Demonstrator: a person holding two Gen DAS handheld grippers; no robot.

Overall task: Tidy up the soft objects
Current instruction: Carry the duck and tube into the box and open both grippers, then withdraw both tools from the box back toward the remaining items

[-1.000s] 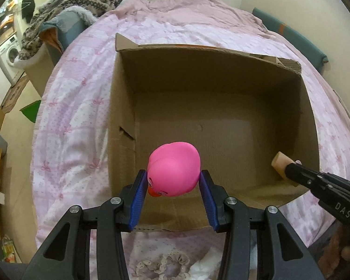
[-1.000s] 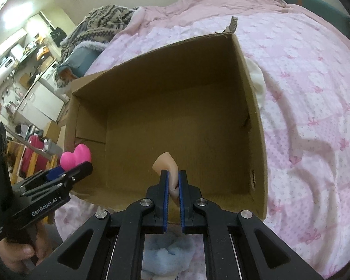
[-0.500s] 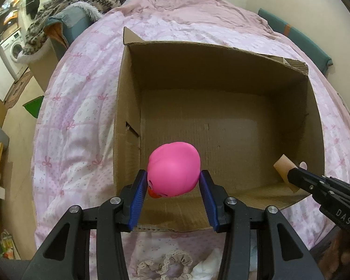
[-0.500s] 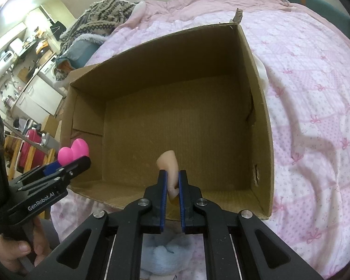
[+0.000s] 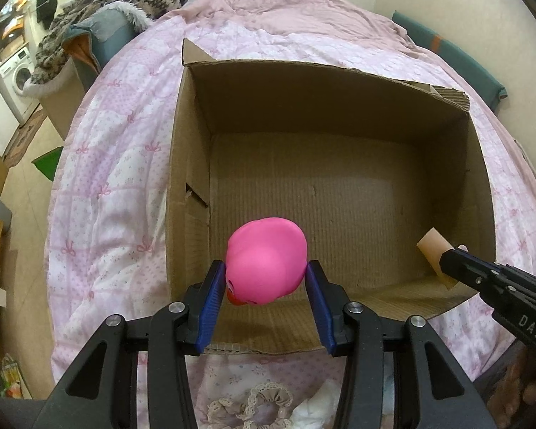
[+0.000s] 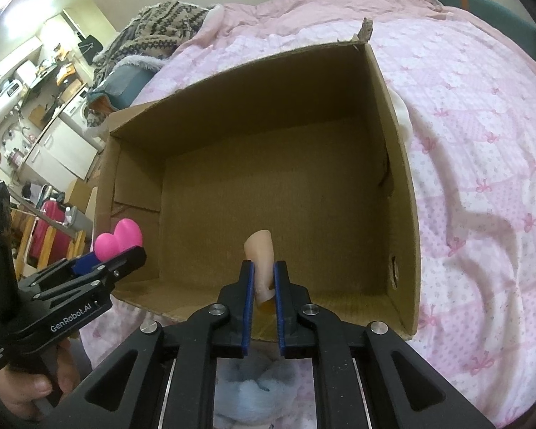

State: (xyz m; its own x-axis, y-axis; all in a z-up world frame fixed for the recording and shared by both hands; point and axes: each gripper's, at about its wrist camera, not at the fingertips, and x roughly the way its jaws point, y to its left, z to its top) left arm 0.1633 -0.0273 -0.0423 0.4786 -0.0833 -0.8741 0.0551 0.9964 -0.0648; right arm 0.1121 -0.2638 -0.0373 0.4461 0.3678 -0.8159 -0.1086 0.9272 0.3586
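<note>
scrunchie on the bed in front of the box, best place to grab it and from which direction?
Judging from the left wrist view, take the beige scrunchie across one side of its ruffled ring, coming straight down from above. It lies flat on the pink quilt with its hole facing up, so the band is the only thin part the jaws could span. White fabric touches its right side, so the left or far arc looks freer.

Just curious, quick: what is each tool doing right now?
Left tool: shut on the round pink rubber toy.
Right tool: shut on the beige soft piece.
</note>
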